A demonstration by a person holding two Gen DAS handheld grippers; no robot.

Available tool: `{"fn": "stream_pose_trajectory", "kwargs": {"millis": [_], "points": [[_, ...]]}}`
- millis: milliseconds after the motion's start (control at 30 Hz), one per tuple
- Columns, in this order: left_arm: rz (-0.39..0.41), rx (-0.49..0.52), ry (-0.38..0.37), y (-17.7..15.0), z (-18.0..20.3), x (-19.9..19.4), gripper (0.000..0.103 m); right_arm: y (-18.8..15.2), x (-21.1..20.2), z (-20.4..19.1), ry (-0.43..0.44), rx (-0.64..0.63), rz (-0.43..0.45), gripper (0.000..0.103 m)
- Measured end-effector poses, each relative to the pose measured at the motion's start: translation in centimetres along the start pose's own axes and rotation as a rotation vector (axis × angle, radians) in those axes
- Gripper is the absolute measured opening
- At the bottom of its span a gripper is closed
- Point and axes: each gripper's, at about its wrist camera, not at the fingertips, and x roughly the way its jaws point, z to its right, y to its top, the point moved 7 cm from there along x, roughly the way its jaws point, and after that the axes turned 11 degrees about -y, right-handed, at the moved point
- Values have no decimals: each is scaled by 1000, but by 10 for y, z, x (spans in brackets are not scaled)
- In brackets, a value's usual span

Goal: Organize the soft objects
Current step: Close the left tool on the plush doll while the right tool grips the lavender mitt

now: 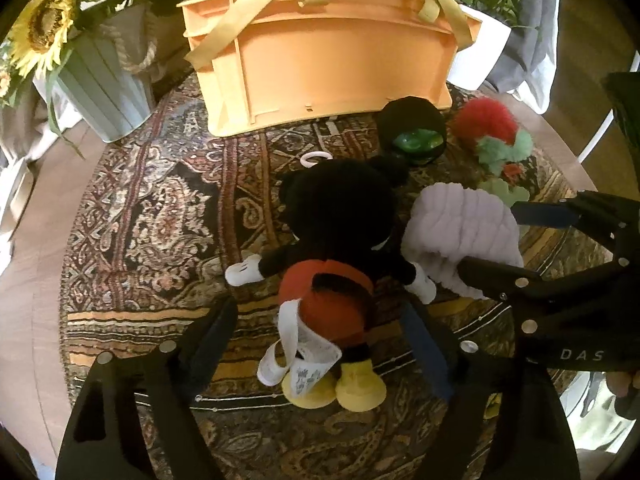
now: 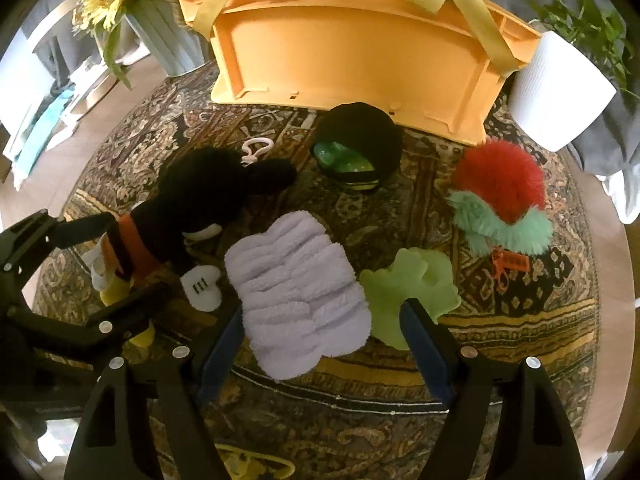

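Note:
A black mouse plush (image 1: 332, 248) with red shorts and yellow shoes lies face down on the patterned rug; it also shows in the right wrist view (image 2: 200, 216). My left gripper (image 1: 320, 332) is open, its fingers on either side of the plush's legs. A fluffy lilac soft piece (image 2: 296, 292) lies beside it, also in the left wrist view (image 1: 460, 236). My right gripper (image 2: 320, 332) is open, its fingers either side of the lilac piece. A light green soft piece (image 2: 412, 284), a red-and-green fuzzy toy (image 2: 500, 196) and a black-and-green toy (image 2: 356, 148) lie beyond.
An orange crate (image 2: 352, 48) with yellow handles stands at the back of the round rug (image 2: 520, 320); it also shows in the left view (image 1: 320, 60). A grey pot of sunflowers (image 1: 100, 80) stands back left, a white pot (image 2: 560, 88) with a green plant back right.

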Motion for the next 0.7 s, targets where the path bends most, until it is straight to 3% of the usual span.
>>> {"fn": "stream_pose_trajectory", "kwargs": {"millis": [100,233,500,700], "points": [[-5,7,4,0,0,4,65,1,-1,1,3,5,12,73],[-16,-20,-38,-1,0,8,41,1,-3,-5,49,6,18,52],[21,-38,-45,-4,2,-3,40,-3,-8,-7,82,38,39,41],[66,-71,-34,-1,2,-17,39,-2,-17,-4,85,67,69,40]]}}
